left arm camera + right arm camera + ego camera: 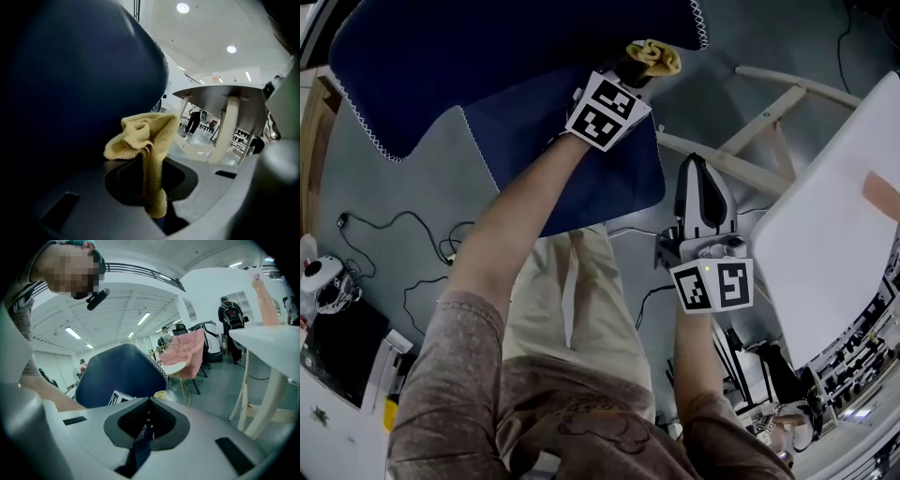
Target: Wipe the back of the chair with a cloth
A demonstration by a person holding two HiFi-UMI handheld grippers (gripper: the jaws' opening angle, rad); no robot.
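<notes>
Plainly, the navy chair fills the far left of the scene, its padded chair back tipped toward the person, which puts the surface to be wiped within reach. To the right stands a white table, apart from the job. Of the 2 grippers, the left gripper is stretched out far, at the right edge of the chair back, with its jaws clamped on a yellow cloth. Only a narrow tail of it is pinched, so the loose bunch flares past the tips and can be the part that meets the upholstery. In the left gripper view that bunch sits just beside the dark curve of the back; whether it touches, I cannot tell. The right gripper hangs nearer, between chair and table, jaws together on nothing. I'd say it is kept clear of the wiping arm.
</notes>
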